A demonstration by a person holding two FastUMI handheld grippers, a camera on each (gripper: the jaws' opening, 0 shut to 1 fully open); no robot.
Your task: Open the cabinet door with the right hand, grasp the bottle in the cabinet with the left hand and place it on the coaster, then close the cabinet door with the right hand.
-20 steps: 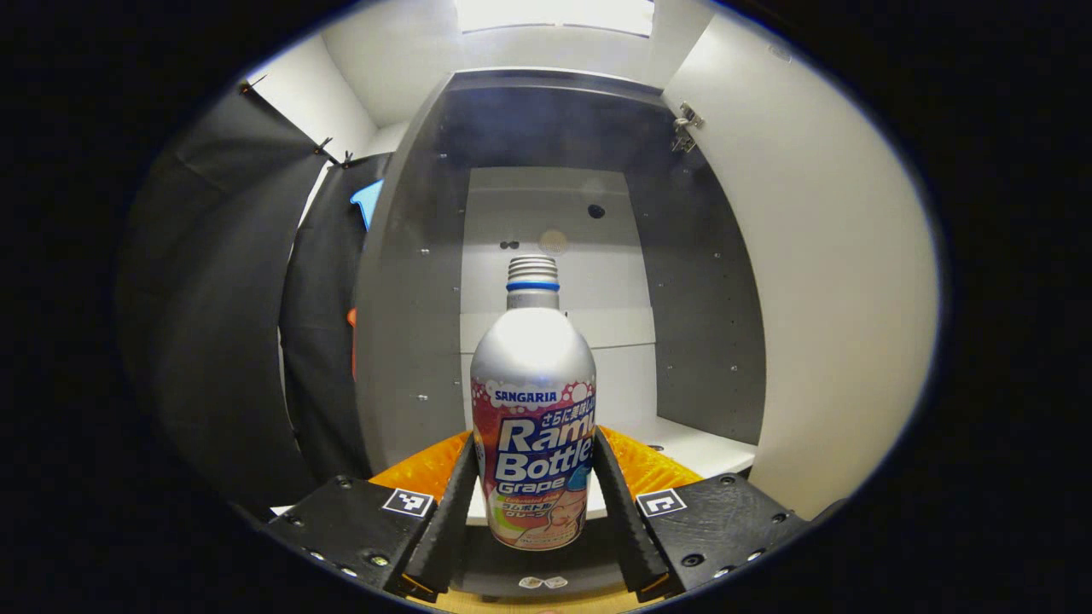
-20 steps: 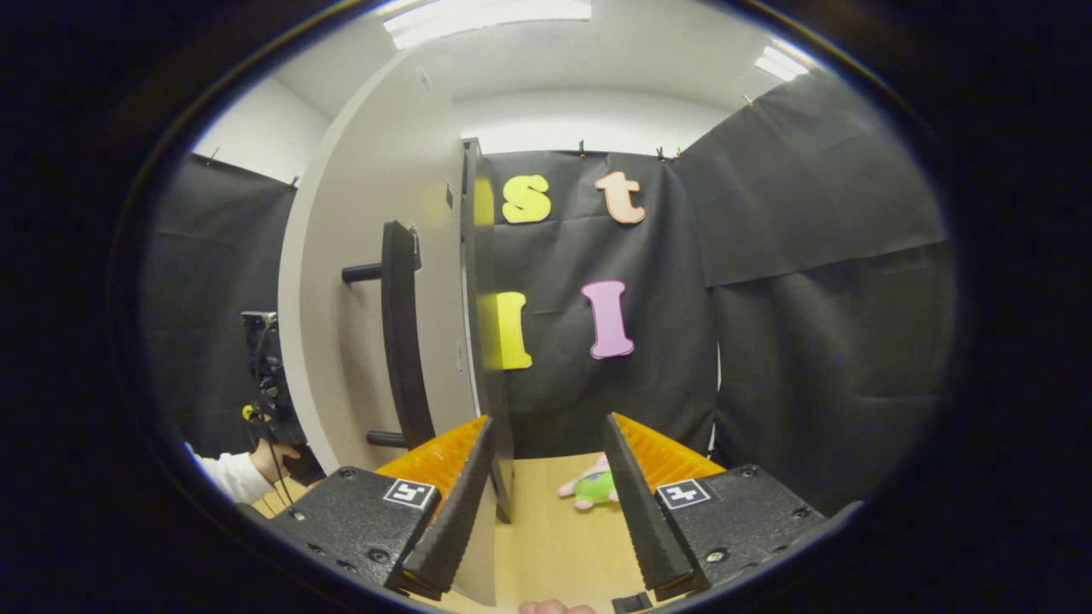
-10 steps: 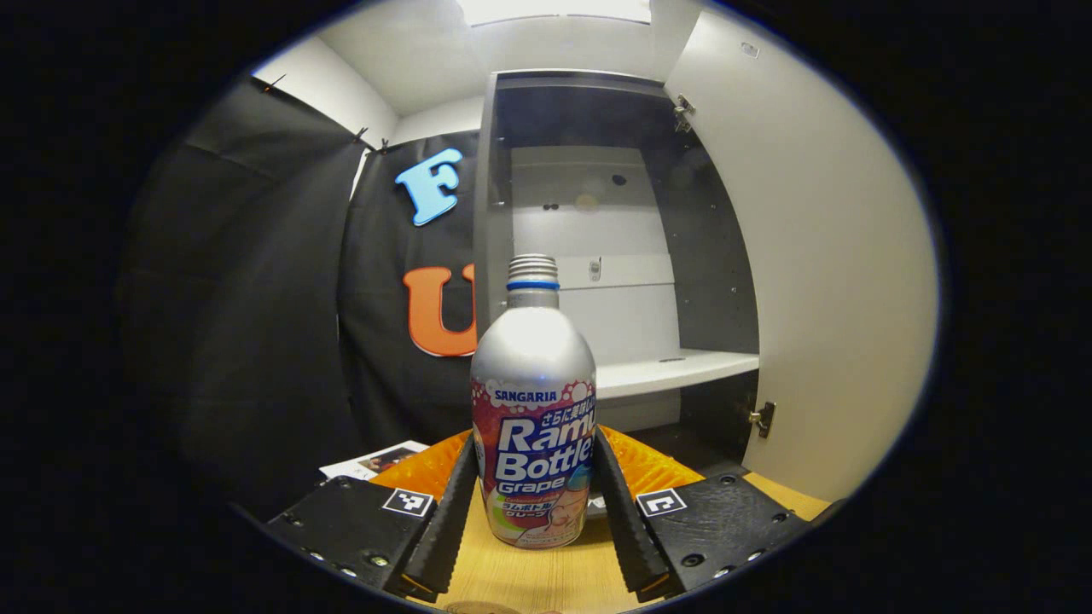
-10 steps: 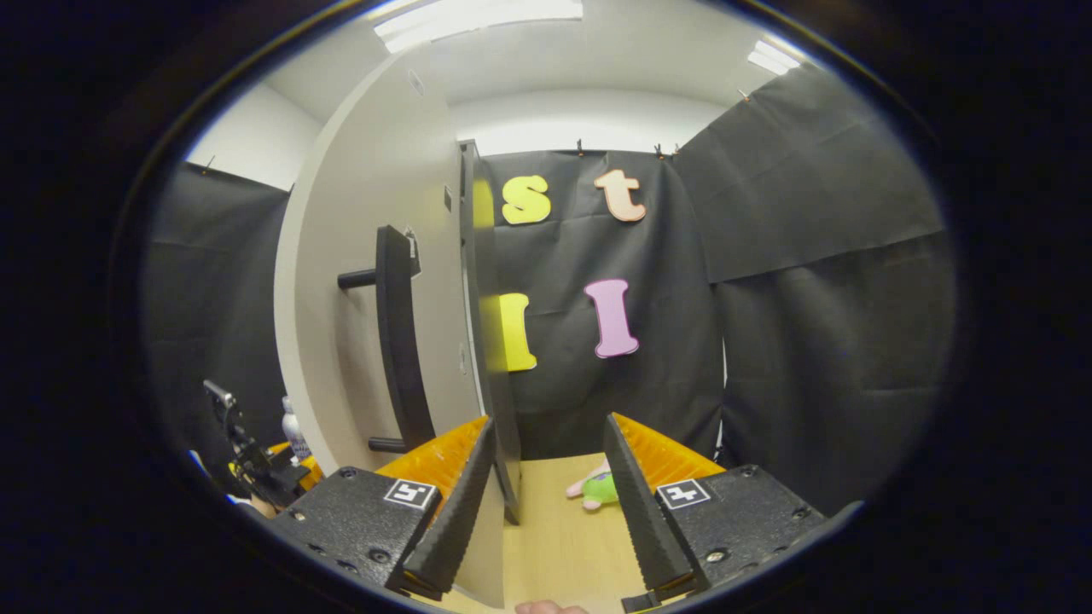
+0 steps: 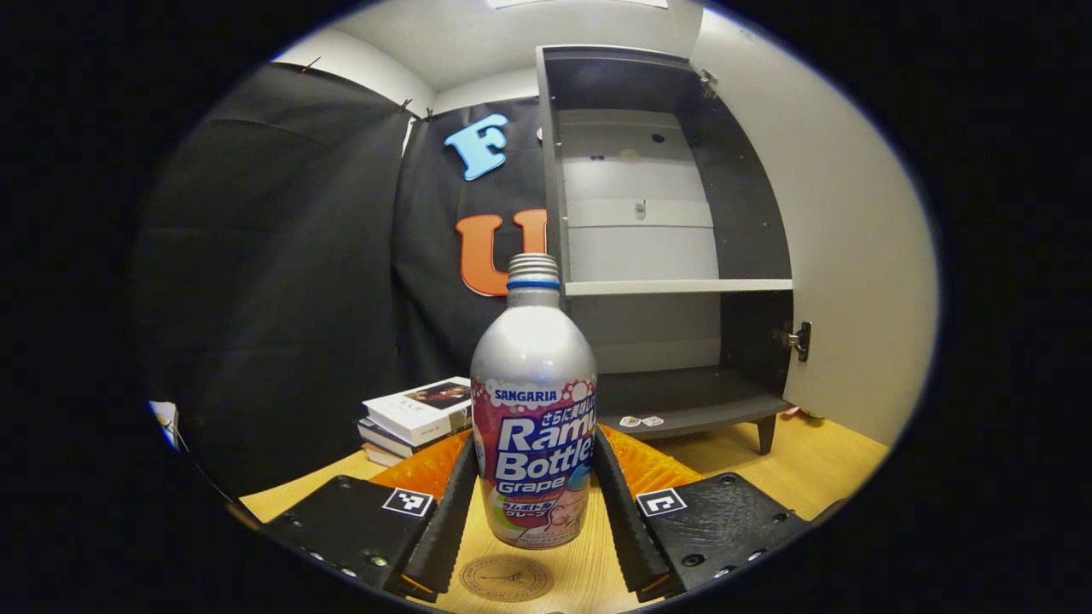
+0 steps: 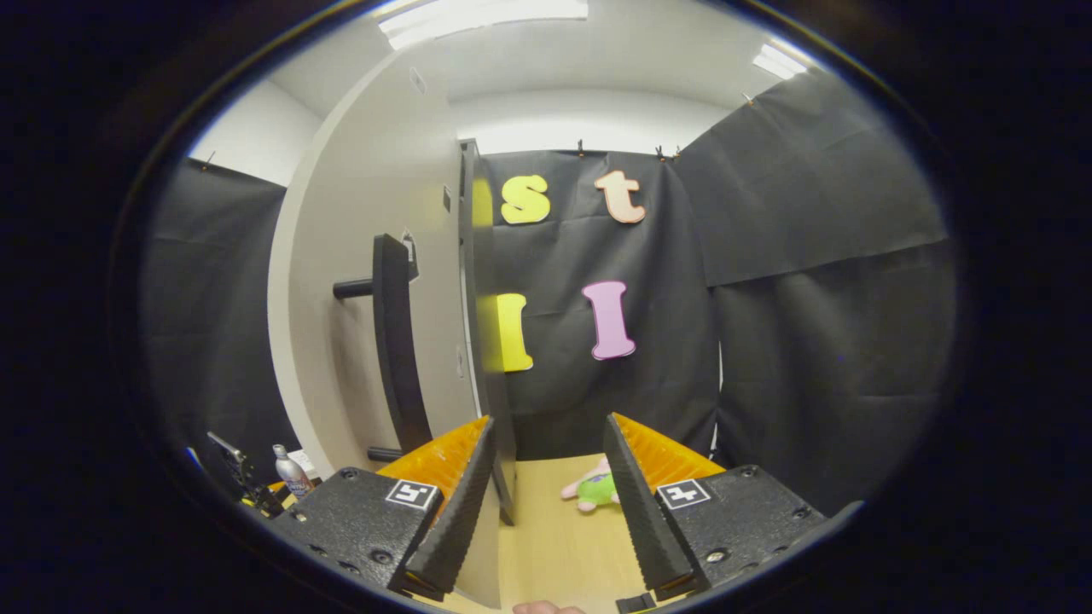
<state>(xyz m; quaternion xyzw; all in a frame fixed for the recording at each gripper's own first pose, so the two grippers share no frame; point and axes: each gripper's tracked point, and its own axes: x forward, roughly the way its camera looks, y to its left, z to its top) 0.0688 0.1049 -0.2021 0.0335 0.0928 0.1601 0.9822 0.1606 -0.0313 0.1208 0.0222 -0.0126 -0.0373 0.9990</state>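
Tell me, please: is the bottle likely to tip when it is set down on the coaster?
Probably somewhat: the bottle is tall and narrow, with no cap visible. Its metal-looking body seems stiff, perhaps slippery. The left tongs grip it low, upright, above the coaster.

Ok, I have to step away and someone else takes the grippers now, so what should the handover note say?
Left gripper: shut on the bottle, held upright just above the wooden table, with the round coaster right in front of and below it.
Right gripper: open, holding nothing, beside the edge of the open cabinet door, near its black handle.
Done: door opened, bottle taken out of the cabinet.
Left: lower the bottle onto the coaster, release it, then swing the door shut with the right gripper.
Also on the table: a stack of books and a small plush toy.
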